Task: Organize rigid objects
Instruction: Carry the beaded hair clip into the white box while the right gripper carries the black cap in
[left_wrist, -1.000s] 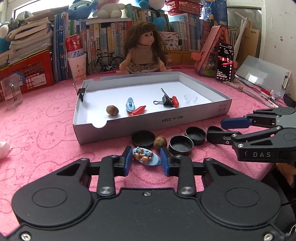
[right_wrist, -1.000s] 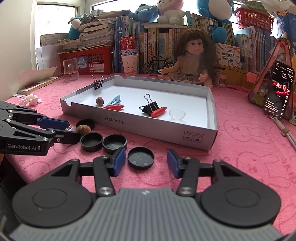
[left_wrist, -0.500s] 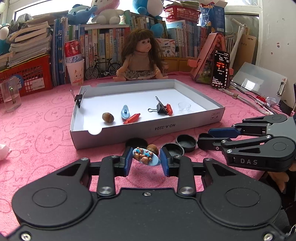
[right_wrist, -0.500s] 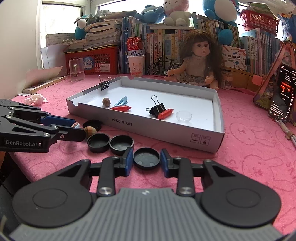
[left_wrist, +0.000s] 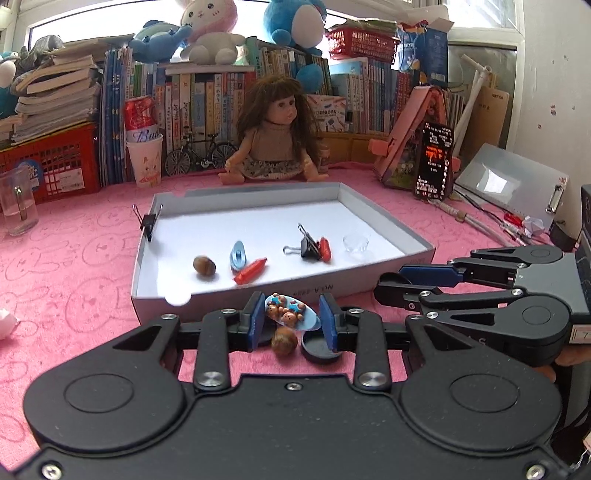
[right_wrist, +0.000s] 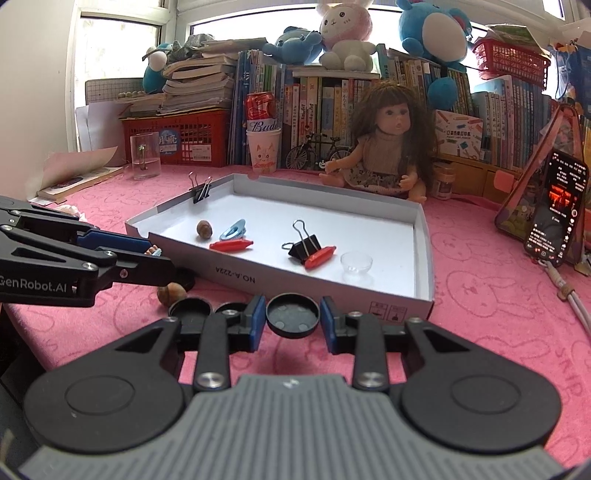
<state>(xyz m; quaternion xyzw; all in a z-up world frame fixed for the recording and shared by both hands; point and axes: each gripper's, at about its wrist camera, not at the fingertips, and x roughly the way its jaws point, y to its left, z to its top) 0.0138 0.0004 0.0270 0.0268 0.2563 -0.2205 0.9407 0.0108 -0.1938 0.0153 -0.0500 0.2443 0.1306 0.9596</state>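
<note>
The white cardboard tray (right_wrist: 369, 282) sits on the pink tablecloth (right_wrist: 480, 295), already holding a nut, a blue clip, two red pieces, binder clips and a clear dish. Both grippers work just in front of its near wall. The right gripper (right_wrist: 292, 320) is clenched on a black round lid (right_wrist: 292, 314), its blue pads pressing the rim from either side; the left gripper (left_wrist: 291, 320) grasps a pale blue oval charm (left_wrist: 292, 314) studded with small brown figures, held clear of the cloth.

To do this step well, each load should rise above the tray's near wall before moving forward — the wall is thin card and would likely shift if bumped — and be set on bare white floor away from the pieces already there.

Hard to read: the other black lids (right_wrist: 190, 308) and the loose nut (right_wrist: 171, 294) on the cloth are partly hidden behind the fingers, so their count is uncertain. Whether the right-hand lid is off the cloth cannot be told.
</note>
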